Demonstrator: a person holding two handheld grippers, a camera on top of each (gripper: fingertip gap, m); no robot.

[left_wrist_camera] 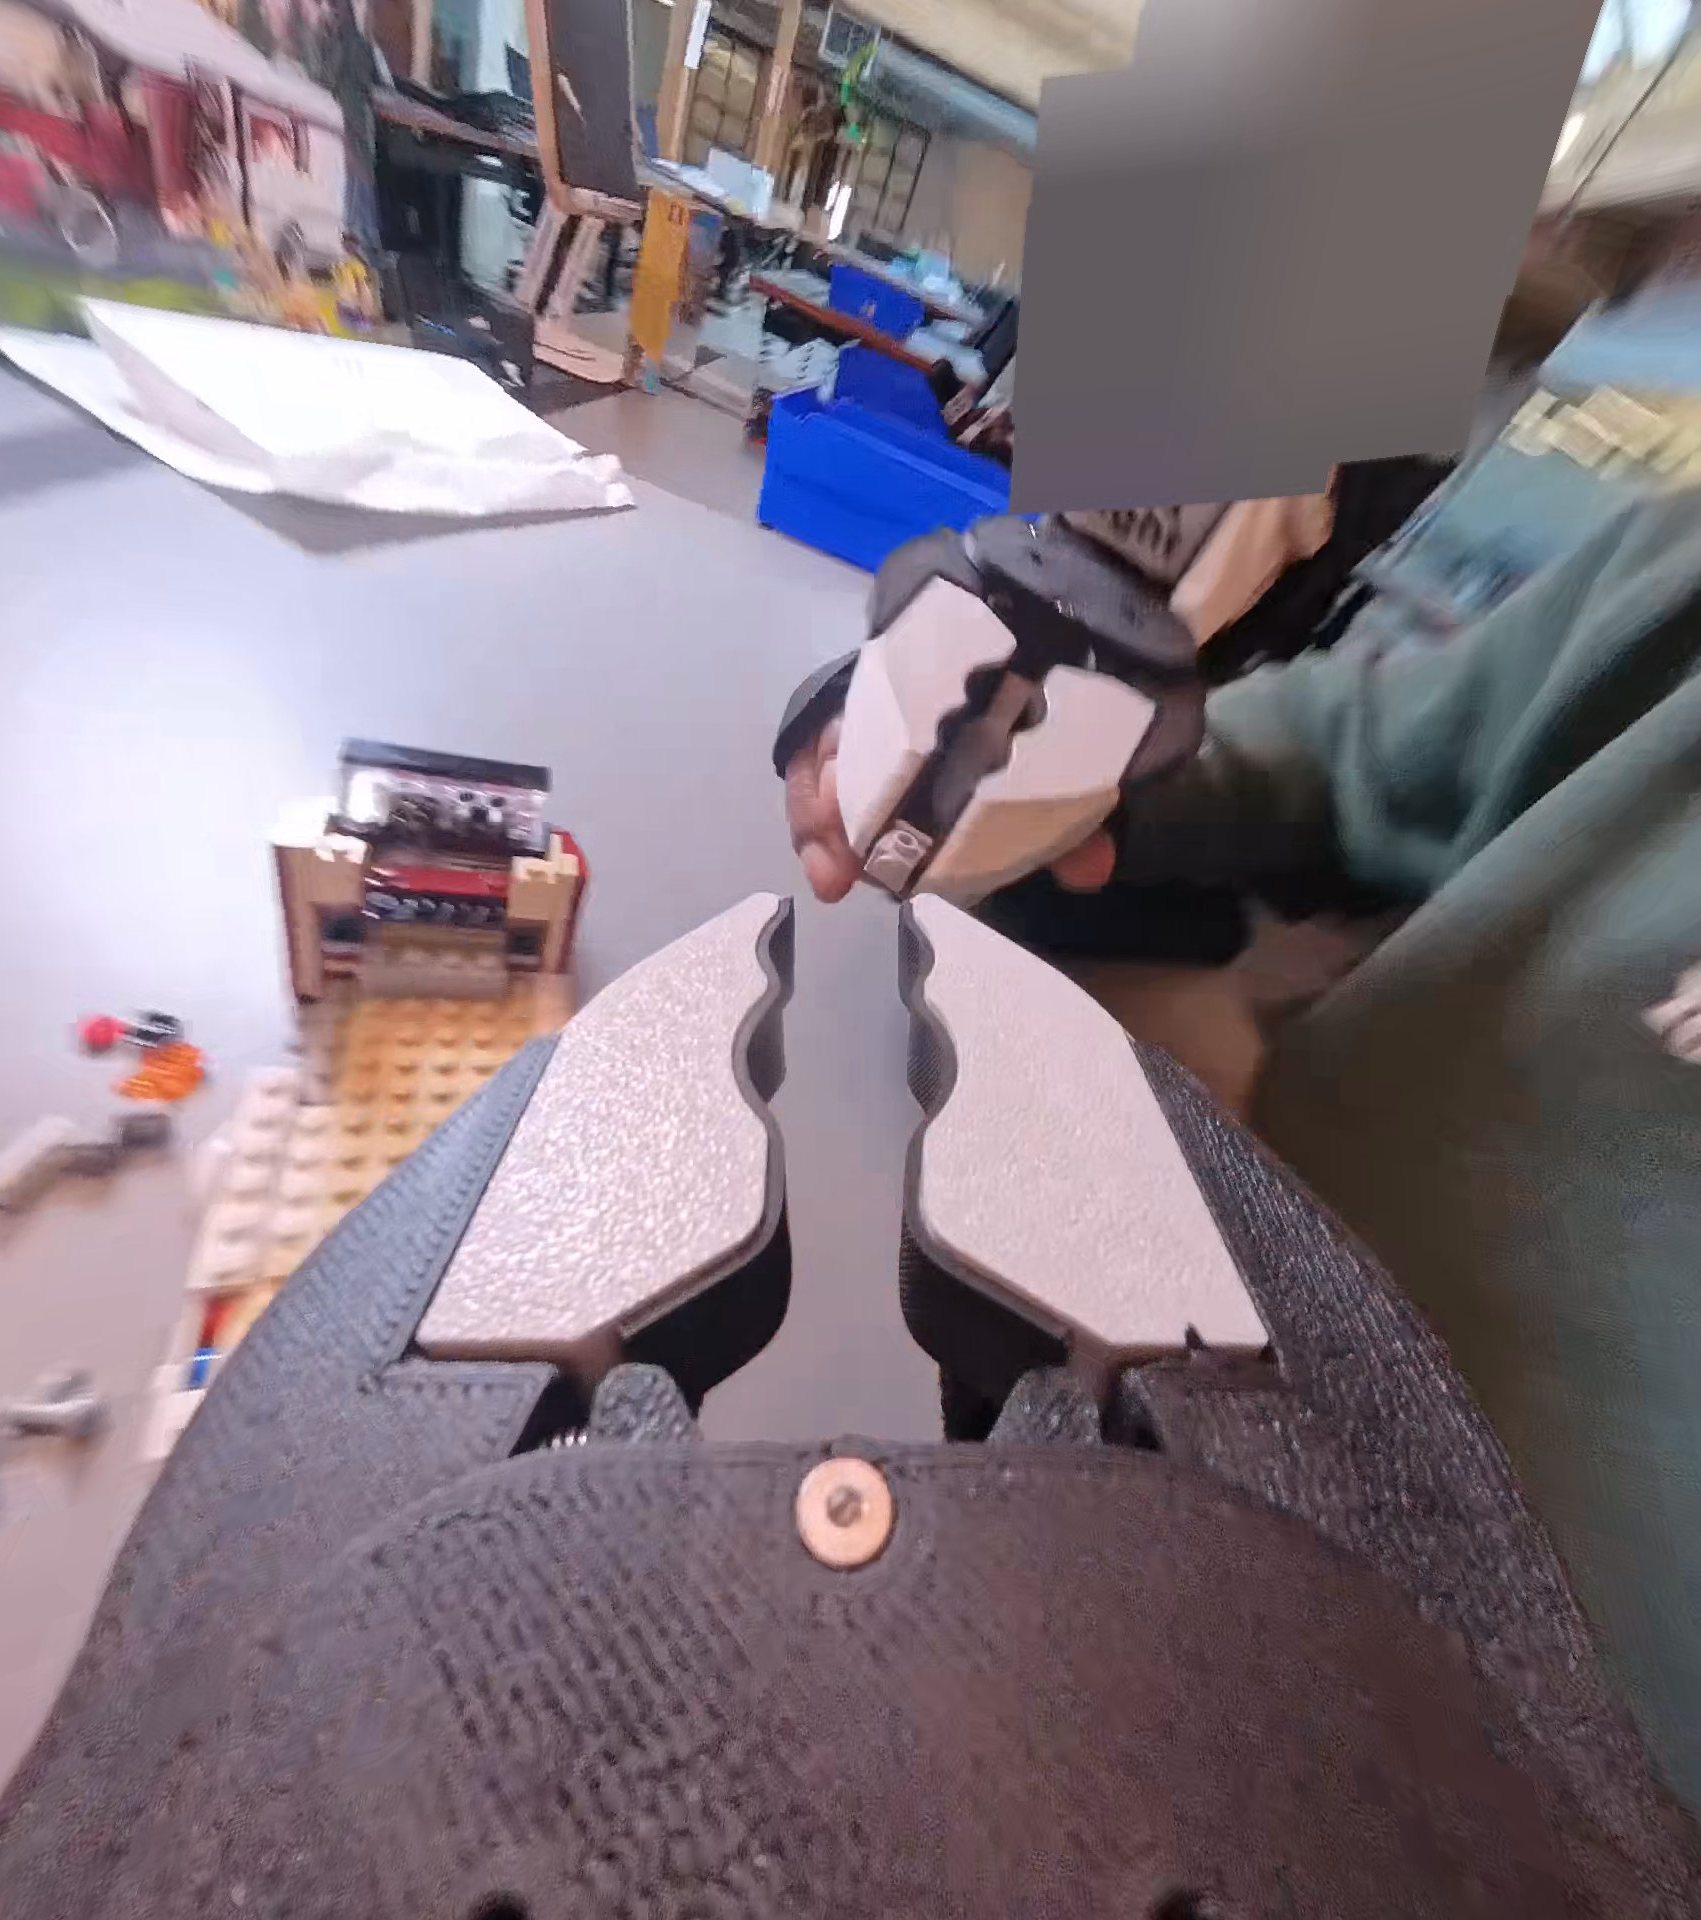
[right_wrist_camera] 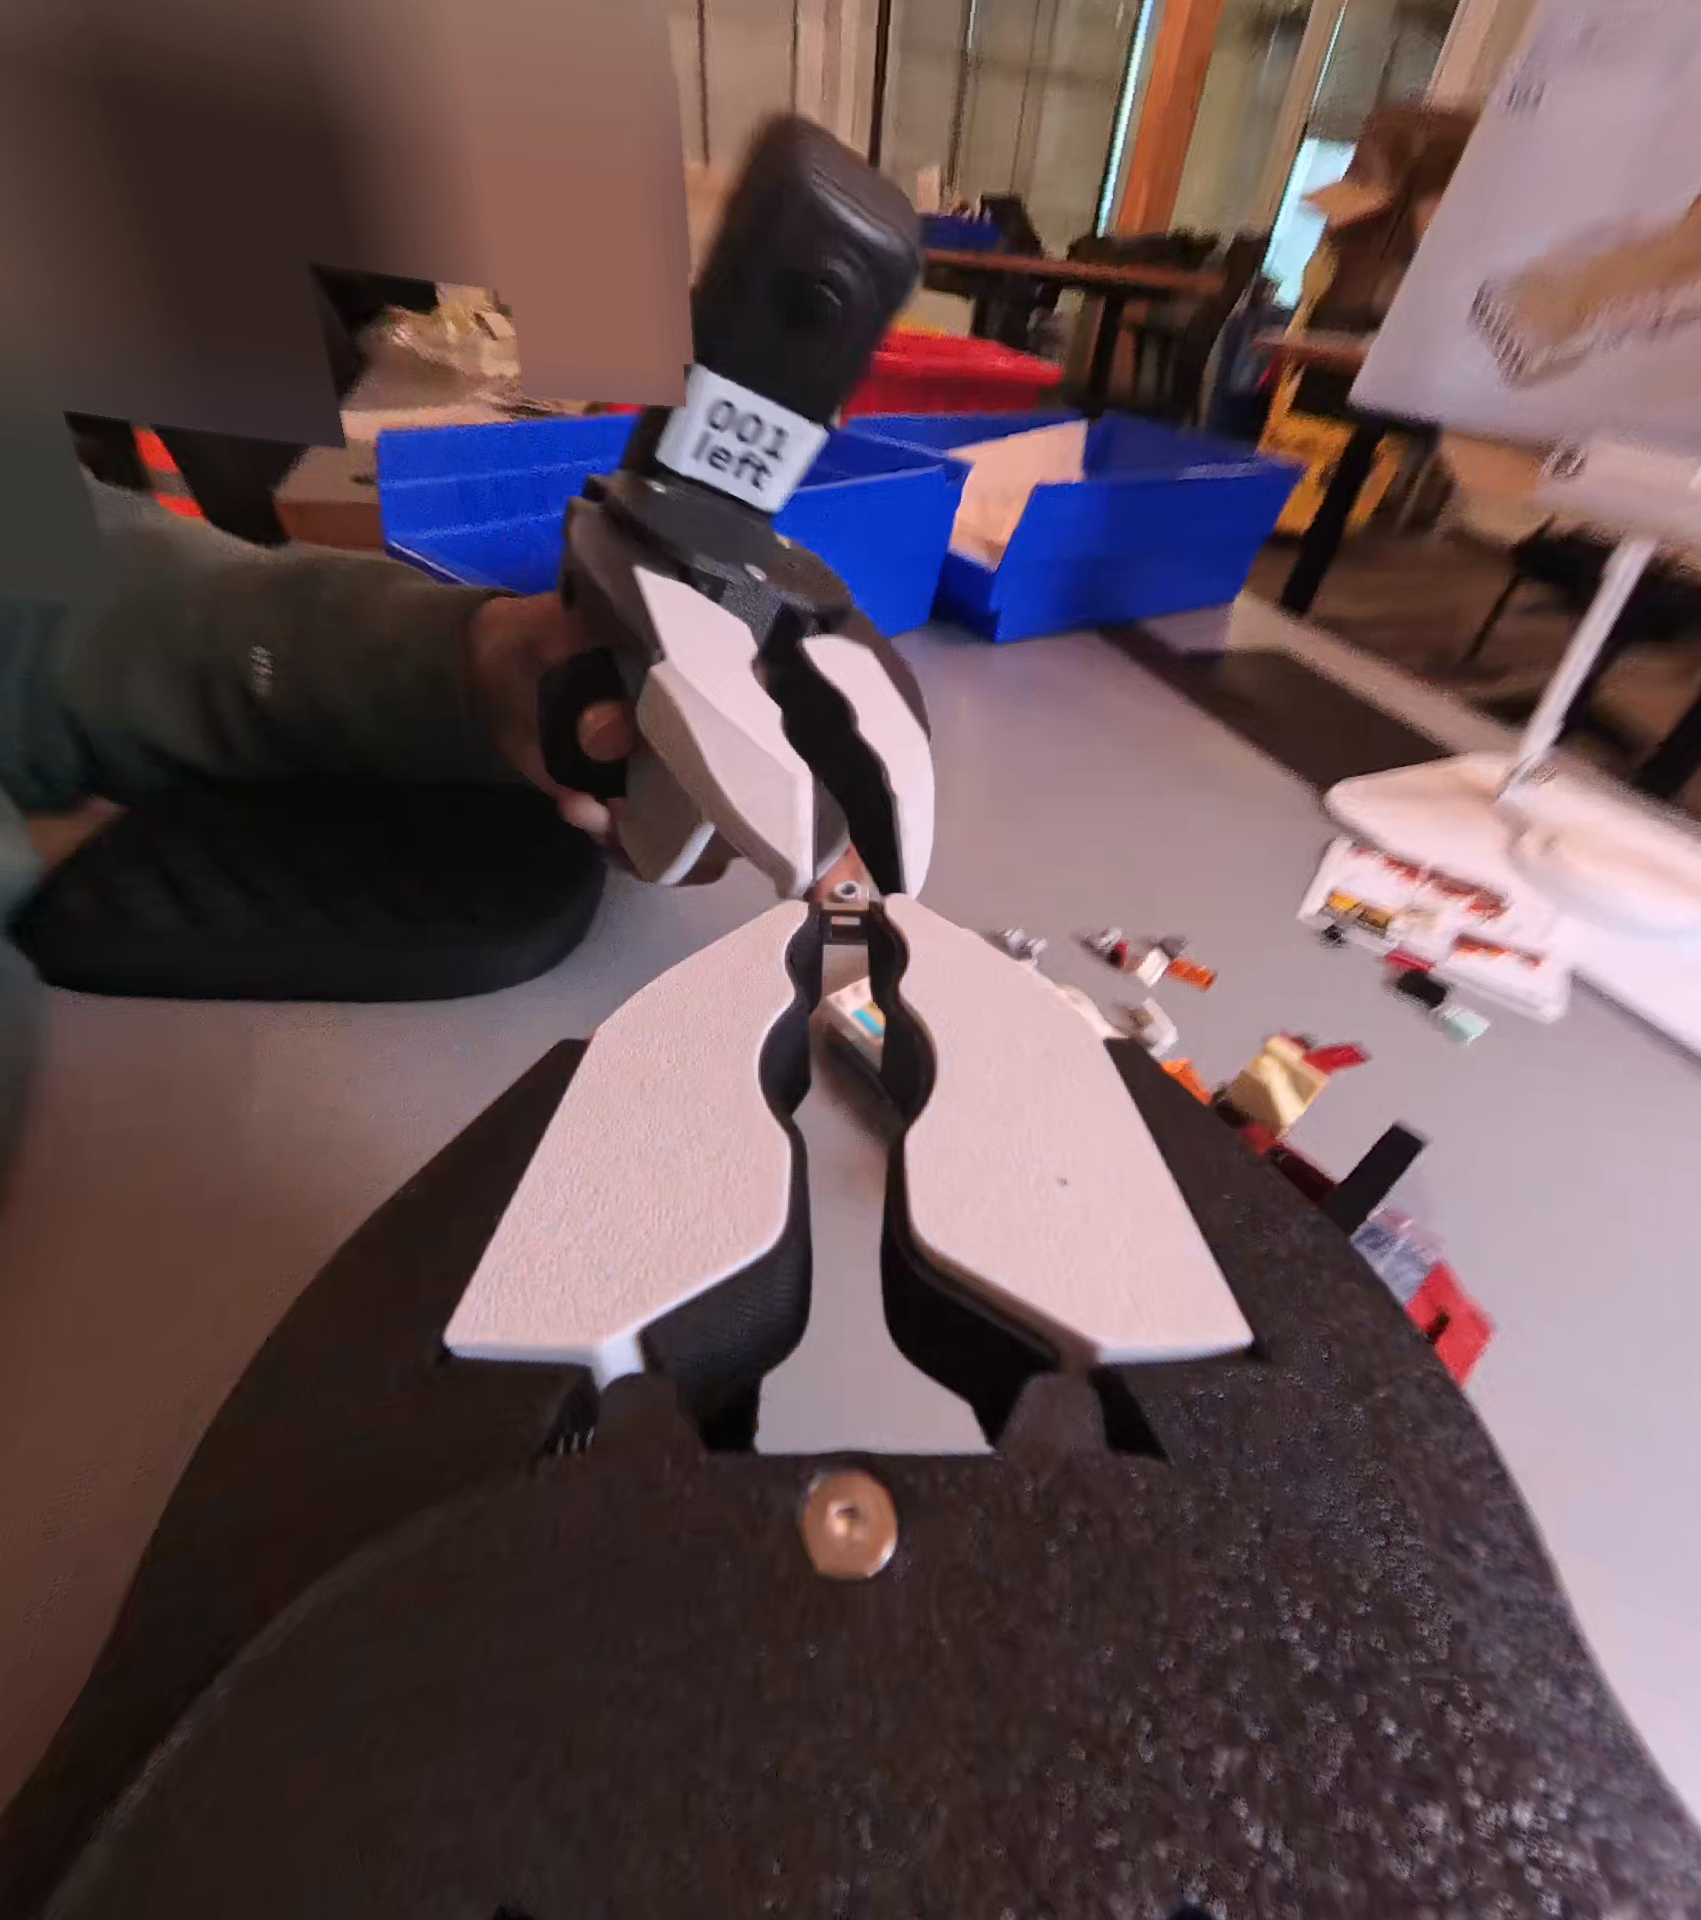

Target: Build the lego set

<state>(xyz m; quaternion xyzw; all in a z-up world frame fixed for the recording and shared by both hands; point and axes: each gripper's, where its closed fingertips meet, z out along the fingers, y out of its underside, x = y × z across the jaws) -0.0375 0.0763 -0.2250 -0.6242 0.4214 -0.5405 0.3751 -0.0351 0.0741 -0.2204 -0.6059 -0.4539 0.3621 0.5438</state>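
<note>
The little grey lego piece (left_wrist_camera: pixel 896 858) sits pinched at the very tips of your right gripper (right_wrist_camera: pixel 846 914), up in the air above the tabletop (left_wrist_camera: pixel 410 644). Only the ends of the fingers hold it, so it could pop out or twist if you bump it or squeeze unevenly. Your left gripper (left_wrist_camera: pixel 844 914) is right in front of it, with its jaws a little way apart and nothing between them. The piece is just past those tips, not yet in the gap.

If you let go with the right before the left has closed, the piece will drop and may bounce away among the loose pieces (right_wrist_camera: pixel 1168 961). Both views are blurry, so line up slowly.

The half-built model (left_wrist_camera: pixel 430 883) stands near the middle of the tabletop, well apart from both grippers. More small parts (left_wrist_camera: pixel 145 1049) lie beside it.
</note>
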